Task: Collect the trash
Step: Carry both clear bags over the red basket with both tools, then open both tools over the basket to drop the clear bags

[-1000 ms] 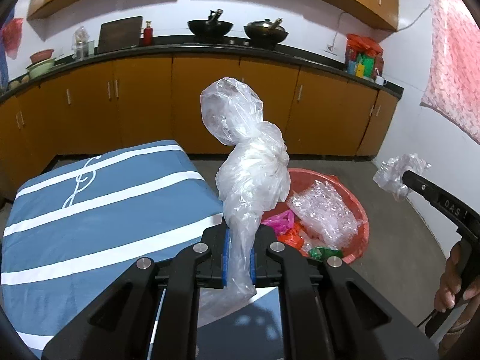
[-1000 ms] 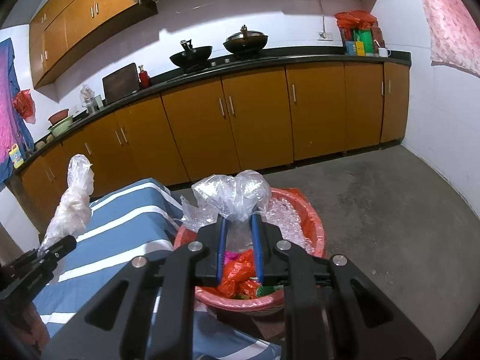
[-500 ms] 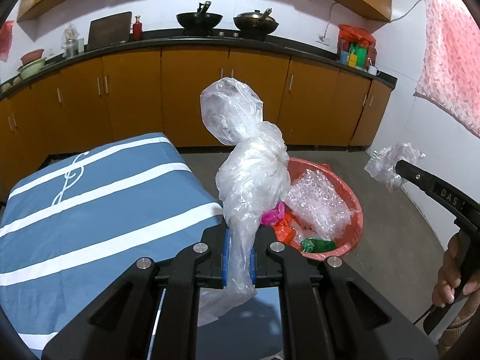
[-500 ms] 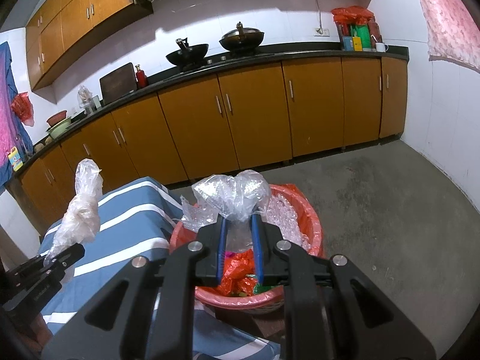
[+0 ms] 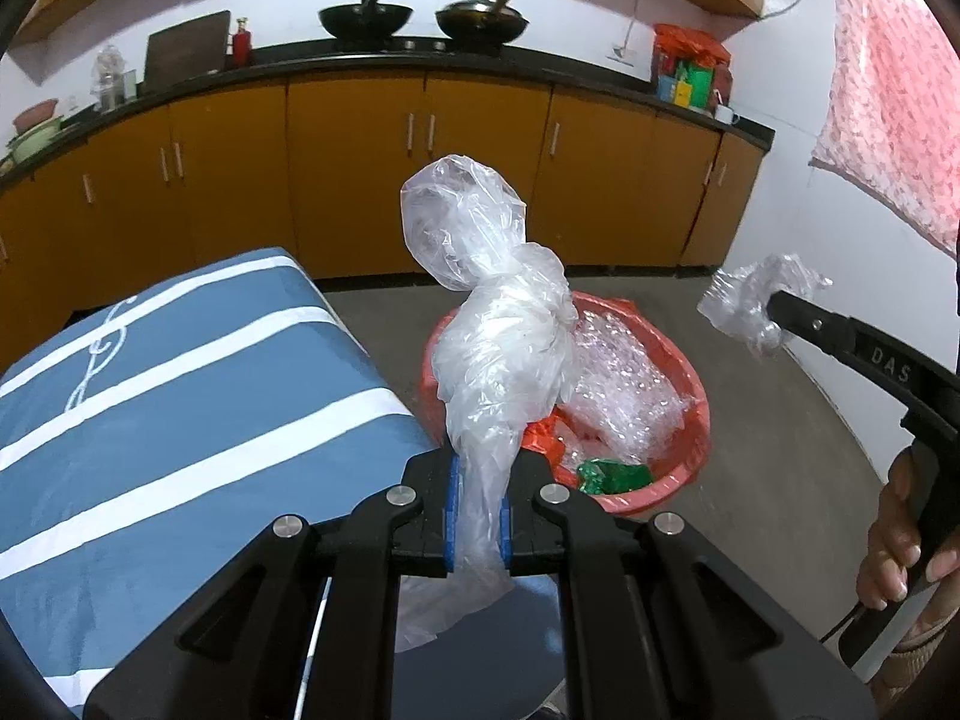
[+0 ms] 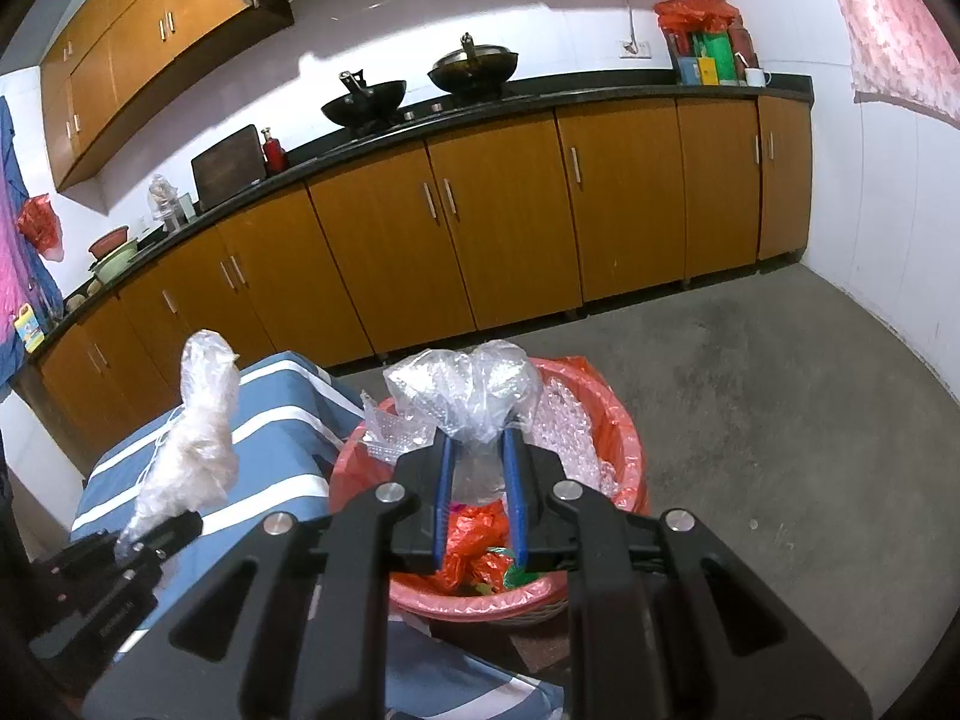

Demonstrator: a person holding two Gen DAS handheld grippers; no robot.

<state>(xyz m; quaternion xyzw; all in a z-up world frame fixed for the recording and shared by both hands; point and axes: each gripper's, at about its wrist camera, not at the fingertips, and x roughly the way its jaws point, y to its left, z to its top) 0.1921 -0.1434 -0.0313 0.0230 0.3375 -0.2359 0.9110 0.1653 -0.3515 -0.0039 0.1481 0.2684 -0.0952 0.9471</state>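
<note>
Left claw [image 5: 477,507] pinches knotted clear plastic bag [image 5: 498,336]; long axis upright, loose tail hanging below pads, bulb end up. Bag held over corner of blue striped table [image 5: 180,396], just beside red basin [image 5: 690,414] on floor. Right claw [image 6: 480,501] pinches crumpled bubble-wrap wad [image 6: 465,387] above basin rim. Basin holds bubble wrap, orange and green wrappers. Wooden cabinets [image 6: 498,228] behind.

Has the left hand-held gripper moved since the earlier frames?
Yes. In the right wrist view the left hand-held gripper, shut on the clear plastic bag, has shifted right across the striped blue cloth, toward the red basin.
</note>
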